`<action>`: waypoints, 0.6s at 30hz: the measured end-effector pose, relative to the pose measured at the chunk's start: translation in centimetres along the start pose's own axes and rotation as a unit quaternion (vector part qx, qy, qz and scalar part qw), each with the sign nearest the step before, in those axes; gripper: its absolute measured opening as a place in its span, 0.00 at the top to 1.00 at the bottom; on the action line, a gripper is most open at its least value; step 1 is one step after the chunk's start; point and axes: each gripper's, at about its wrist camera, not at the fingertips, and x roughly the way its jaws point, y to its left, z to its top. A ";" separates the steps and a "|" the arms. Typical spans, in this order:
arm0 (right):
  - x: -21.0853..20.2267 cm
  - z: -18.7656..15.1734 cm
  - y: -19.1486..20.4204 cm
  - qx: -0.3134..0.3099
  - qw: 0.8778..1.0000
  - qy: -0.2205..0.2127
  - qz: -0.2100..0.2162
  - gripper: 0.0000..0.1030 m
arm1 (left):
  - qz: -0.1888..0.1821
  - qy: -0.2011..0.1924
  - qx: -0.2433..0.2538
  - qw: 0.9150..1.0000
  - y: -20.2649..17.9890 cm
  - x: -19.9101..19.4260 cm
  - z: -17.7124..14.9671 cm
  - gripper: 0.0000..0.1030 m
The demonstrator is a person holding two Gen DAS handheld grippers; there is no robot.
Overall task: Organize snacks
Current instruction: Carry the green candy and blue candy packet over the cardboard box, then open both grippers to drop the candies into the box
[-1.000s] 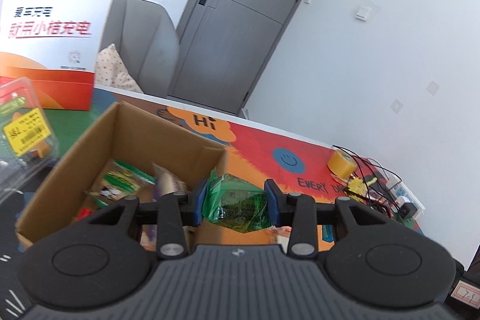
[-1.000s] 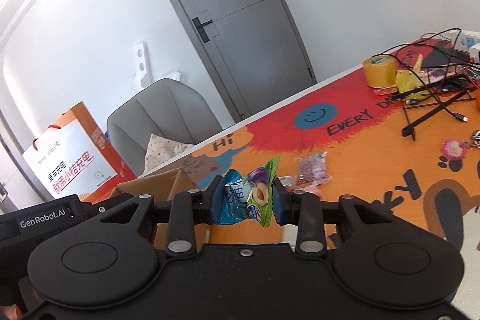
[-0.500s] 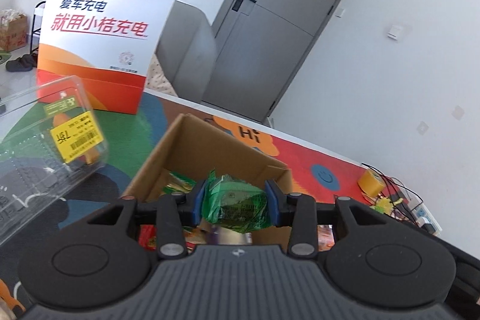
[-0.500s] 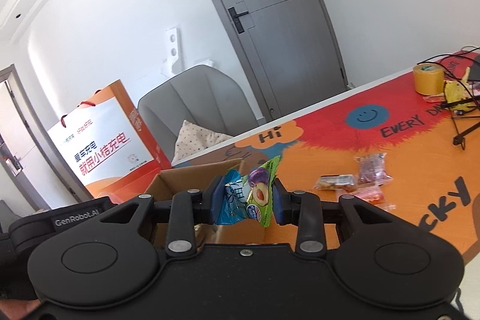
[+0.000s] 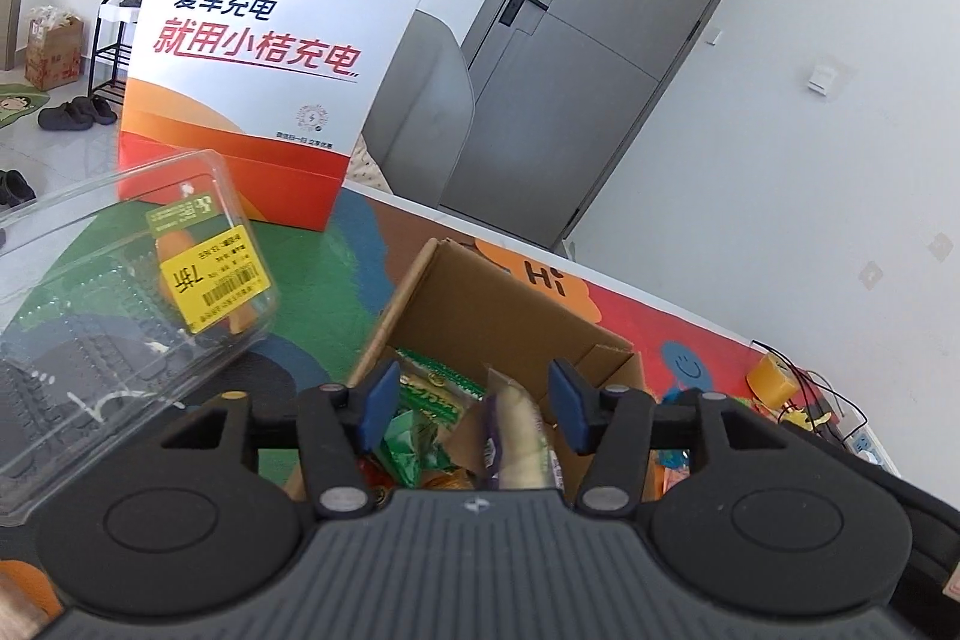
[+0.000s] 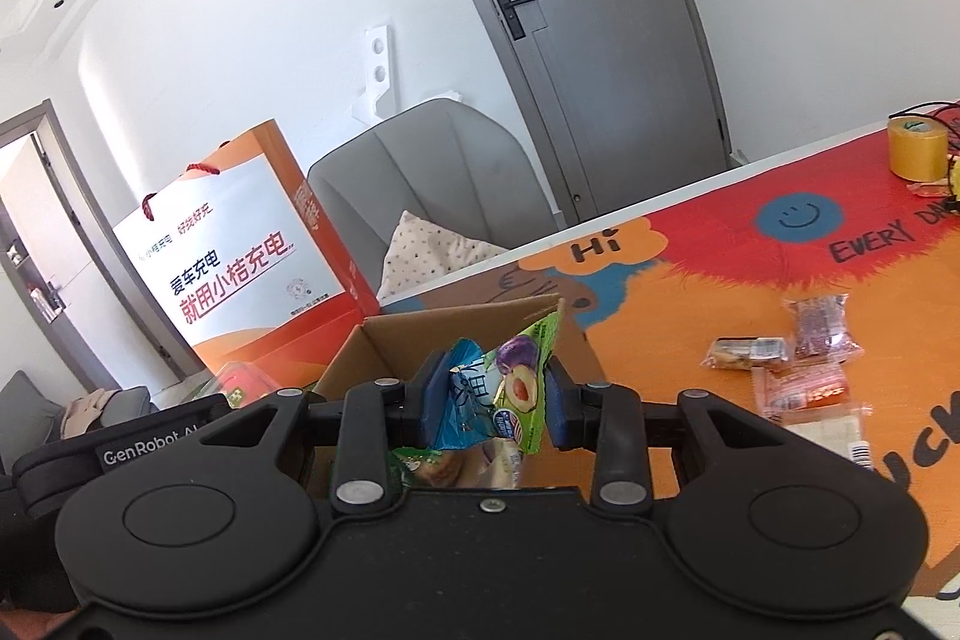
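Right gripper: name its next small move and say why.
Probably ease the right gripper forward over the cardboard box, then open. Its pads clamp the plum snack packet, and the box just ahead already holds other snacks.

The left gripper (image 5: pixel 474 403) is spreading its blue pads above the open brown cardboard box (image 5: pixel 480 304), and the crinkled green snack packet (image 5: pixel 414 445) it was clamping is now lying loose inside that box.

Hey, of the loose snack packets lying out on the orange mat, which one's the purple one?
The purple packet, farthest back of the loose cluster. The brown packet lies beside it toward the box, and the orange packet lies in front.
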 end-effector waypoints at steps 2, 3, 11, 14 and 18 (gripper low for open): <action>0.4 0.0 0.5 -0.003 1.000 0.004 0.004 0.67 | 0.002 0.002 0.000 1.000 0.4 -0.1 0.1 0.46; 0.6 0.0 0.8 -0.005 1.000 0.006 0.006 0.67 | 0.004 0.002 0.001 1.000 0.6 -0.2 0.1 0.45; 2.3 -0.4 2.6 -0.016 0.999 0.020 0.020 0.67 | 0.021 -0.002 0.007 1.000 2.2 -1.2 0.7 0.40; 2.9 -0.6 3.2 -0.023 0.999 0.028 0.023 0.65 | 0.029 -0.001 0.010 1.000 2.7 -1.4 0.8 0.37; 2.8 -0.7 3.3 -0.026 0.999 0.035 0.014 0.44 | 0.033 0.007 0.021 0.999 2.9 -1.5 0.7 0.30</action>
